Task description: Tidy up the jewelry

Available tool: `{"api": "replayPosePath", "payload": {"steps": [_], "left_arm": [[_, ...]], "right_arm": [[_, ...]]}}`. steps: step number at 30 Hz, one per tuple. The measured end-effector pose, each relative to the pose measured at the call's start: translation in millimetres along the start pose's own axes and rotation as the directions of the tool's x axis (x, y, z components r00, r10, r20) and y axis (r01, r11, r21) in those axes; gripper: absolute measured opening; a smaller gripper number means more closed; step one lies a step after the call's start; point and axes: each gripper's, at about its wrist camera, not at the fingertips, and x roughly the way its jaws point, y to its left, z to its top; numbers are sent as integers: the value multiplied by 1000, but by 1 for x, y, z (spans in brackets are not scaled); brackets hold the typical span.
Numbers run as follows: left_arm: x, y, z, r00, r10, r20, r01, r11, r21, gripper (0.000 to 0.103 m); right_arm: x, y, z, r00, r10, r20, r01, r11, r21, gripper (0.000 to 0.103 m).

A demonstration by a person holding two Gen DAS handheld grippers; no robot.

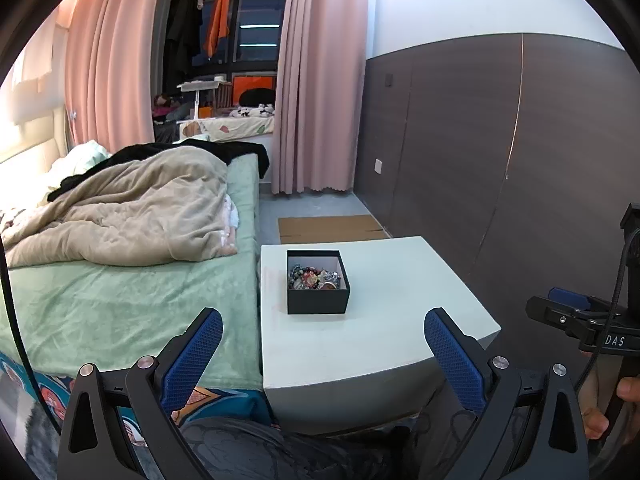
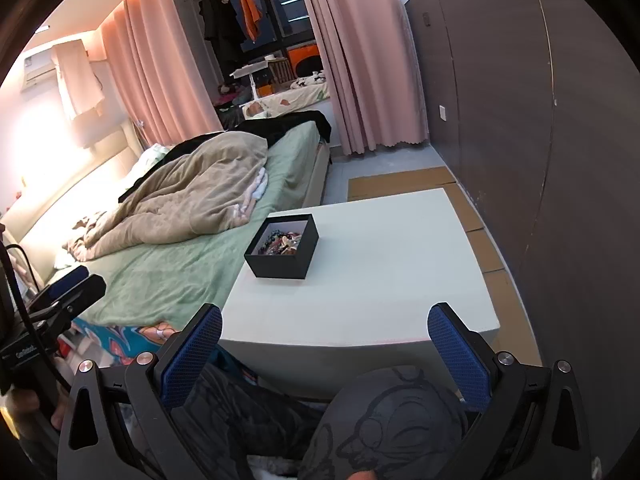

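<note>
A black open box (image 1: pixel 318 298) with a white lining stands on the white table (image 1: pixel 392 312). A jumble of beaded jewelry (image 1: pixel 314 278) lies inside it. The box (image 2: pixel 280 264) and jewelry (image 2: pixel 282 242) also show in the right wrist view, on the table (image 2: pixel 380 280). My left gripper (image 1: pixel 324 320) is open and empty, held back from the table's near edge. My right gripper (image 2: pixel 325 316) is open and empty, also short of the table. Each gripper shows at the edge of the other's view: the right one (image 1: pixel 568 308), the left one (image 2: pixel 76 280).
A bed (image 1: pixel 132 296) with a green sheet and a beige quilt (image 1: pixel 136 216) adjoins the table's left side. A dark panelled wall (image 1: pixel 500 152) runs along the right. Flattened cardboard (image 1: pixel 332 228) lies on the floor beyond the table. My knees in patterned trousers (image 2: pixel 384 412) are below the grippers.
</note>
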Motion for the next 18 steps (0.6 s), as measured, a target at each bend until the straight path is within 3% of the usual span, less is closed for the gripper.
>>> {"api": "replayPosePath", "payload": {"steps": [18], "left_arm": [[-1, -2, -1, 1000, -8, 2, 8, 1000, -4, 101]], "right_arm": [[-1, 0, 0, 1000, -2, -1, 2, 1000, -5, 103]]}}
